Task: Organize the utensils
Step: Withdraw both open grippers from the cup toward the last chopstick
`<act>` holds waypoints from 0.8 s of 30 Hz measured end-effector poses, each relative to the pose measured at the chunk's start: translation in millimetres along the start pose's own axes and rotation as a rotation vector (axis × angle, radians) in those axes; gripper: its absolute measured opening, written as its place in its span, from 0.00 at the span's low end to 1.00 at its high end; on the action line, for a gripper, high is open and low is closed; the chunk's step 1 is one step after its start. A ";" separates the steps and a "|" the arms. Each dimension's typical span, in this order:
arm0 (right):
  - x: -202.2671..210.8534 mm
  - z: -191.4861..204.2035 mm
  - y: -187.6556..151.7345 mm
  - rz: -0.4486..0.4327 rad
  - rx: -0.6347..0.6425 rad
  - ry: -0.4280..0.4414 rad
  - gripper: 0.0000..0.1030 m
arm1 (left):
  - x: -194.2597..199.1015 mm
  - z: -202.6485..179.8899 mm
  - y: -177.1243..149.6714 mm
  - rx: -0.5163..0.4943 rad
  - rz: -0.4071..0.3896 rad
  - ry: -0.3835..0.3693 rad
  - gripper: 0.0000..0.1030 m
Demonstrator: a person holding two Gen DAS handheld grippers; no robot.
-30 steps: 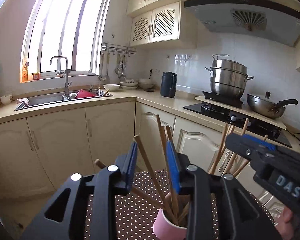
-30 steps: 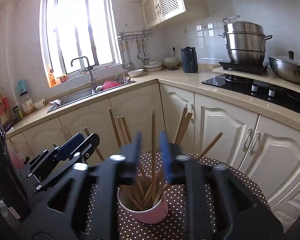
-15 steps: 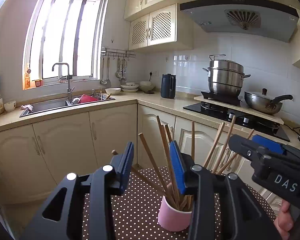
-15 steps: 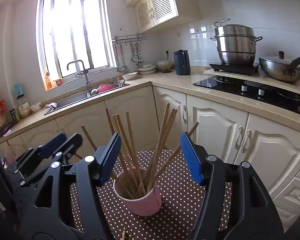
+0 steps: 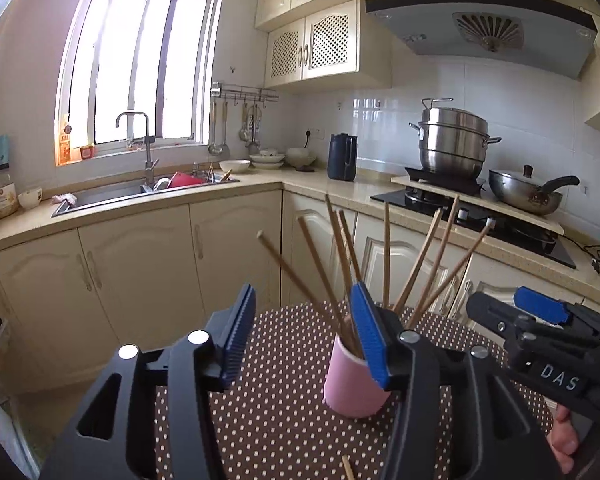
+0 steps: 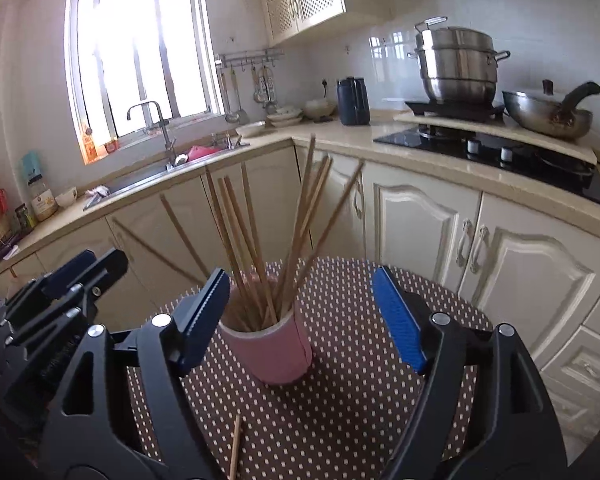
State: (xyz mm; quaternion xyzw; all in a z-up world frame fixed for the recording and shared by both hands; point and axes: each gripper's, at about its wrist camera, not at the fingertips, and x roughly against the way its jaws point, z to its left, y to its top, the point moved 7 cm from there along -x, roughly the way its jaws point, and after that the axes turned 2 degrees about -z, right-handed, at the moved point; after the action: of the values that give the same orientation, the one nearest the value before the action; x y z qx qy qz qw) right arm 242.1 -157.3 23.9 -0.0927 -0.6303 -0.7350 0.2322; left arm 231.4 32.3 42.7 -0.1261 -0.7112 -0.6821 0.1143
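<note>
Nine or so wooden chopsticks (image 6: 256,240) stand fanned out in one pink cup (image 6: 274,350), which sits on the brown polka-dot counter (image 6: 360,420); the exact count blurs where they cross. One more loose chopstick (image 6: 235,446) lies flat on the dots, nearer to me than the cup. My left gripper (image 5: 304,332) has its jaws apart and empty, the cup just behind its right pad. My right gripper (image 6: 300,312) is spread wide, empty too, straddling the cup without touching. White letters "DAS" show on my right gripper's body.
</note>
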 end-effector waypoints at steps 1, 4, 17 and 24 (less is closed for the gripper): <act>-0.4 -0.6 -6.0 0.015 -0.002 -0.002 0.72 | 1.3 1.5 -4.1 0.004 0.009 -0.001 0.50; -1.3 -1.4 -19.5 0.046 -0.003 -0.005 0.72 | 4.3 4.4 -15.6 0.007 0.033 0.002 0.51; -11.7 8.2 -84.0 0.207 0.017 0.003 0.72 | 11.2 22.4 -66.6 0.008 0.145 0.020 0.54; -25.1 23.2 -122.0 0.322 0.049 0.032 0.72 | 7.0 31.3 -101.6 0.013 0.231 0.041 0.54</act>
State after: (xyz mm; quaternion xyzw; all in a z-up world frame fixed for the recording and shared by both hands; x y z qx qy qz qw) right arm 204.6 -117.2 -90.2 -0.1751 -0.6212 -0.6742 0.3590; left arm 191.0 59.8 -51.9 -0.1925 -0.6937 -0.6623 0.2077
